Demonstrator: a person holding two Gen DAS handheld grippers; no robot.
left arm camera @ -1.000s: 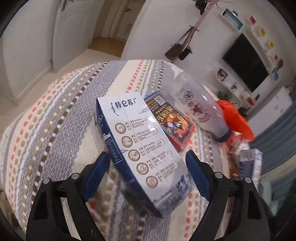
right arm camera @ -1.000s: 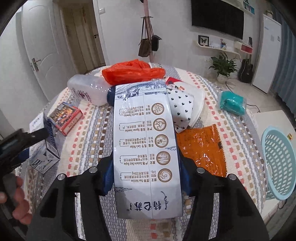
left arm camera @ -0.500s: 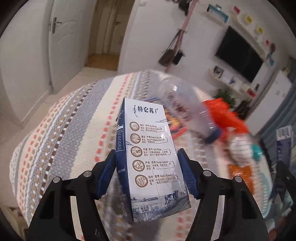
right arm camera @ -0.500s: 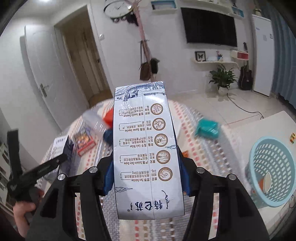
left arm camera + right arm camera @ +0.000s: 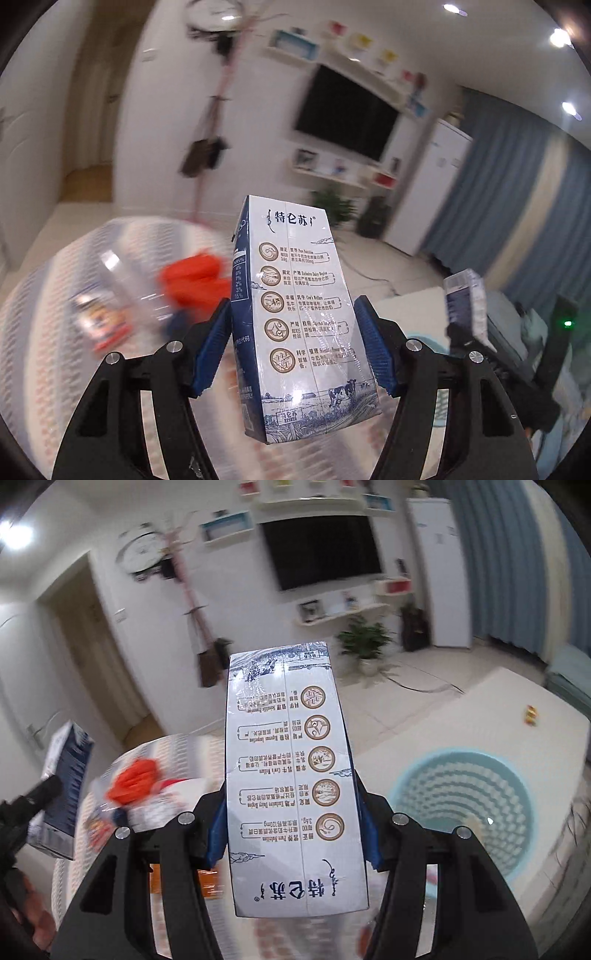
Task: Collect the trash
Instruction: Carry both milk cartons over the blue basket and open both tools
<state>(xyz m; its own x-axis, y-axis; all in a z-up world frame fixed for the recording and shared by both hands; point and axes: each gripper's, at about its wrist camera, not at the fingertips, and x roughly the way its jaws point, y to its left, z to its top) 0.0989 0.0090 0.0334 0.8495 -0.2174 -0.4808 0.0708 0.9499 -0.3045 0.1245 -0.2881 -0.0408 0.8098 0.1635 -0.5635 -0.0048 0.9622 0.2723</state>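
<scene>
White walls are seen all around. A black television (image 5: 320,550) is mounted at twelve o'clock in the right wrist view, with white shelves (image 5: 341,613) fixed below it. A round clock (image 5: 142,552) is hung at eleven o'clock beside a coat stand (image 5: 192,602). A potted plant (image 5: 364,644) is set on the pale tiled floor (image 5: 417,672). Blue curtains (image 5: 517,206) are drawn at three o'clock in the left wrist view, and ceiling spotlights (image 5: 561,37) are lit.

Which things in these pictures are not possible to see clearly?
- Left wrist view: table items beside the orange bag are motion-blurred.
- Right wrist view: the basket inside is blurred; contents unclear.
- Both views: each milk carton hides the table behind it.
</scene>
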